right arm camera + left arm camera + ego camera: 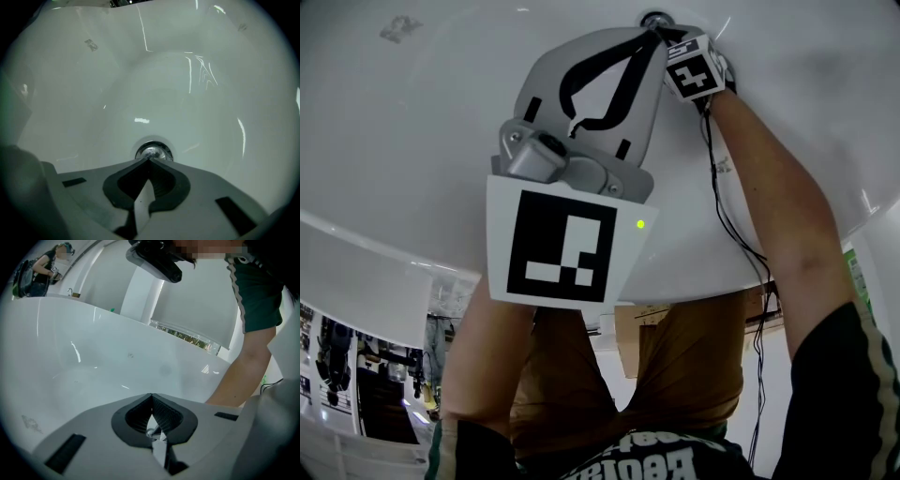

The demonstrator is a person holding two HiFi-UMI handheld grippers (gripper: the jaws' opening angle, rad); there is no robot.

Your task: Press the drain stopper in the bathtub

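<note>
Right tongs (149, 160) are down at the drain, jaws pressed together with nothing between them, tips right at the near edge of the chrome drain stopper (153, 151), which sits in the bathtub (197, 93) floor just beyond those tips. Touching or just short is hard to call, so the approach looks done and the push itself looks left to do. Left tongs (151, 397) hang alongside, jaws also together and empty; the stopper is round, so no long axis, its 1 flat face pointing up out of the floor toward the tips.
</note>
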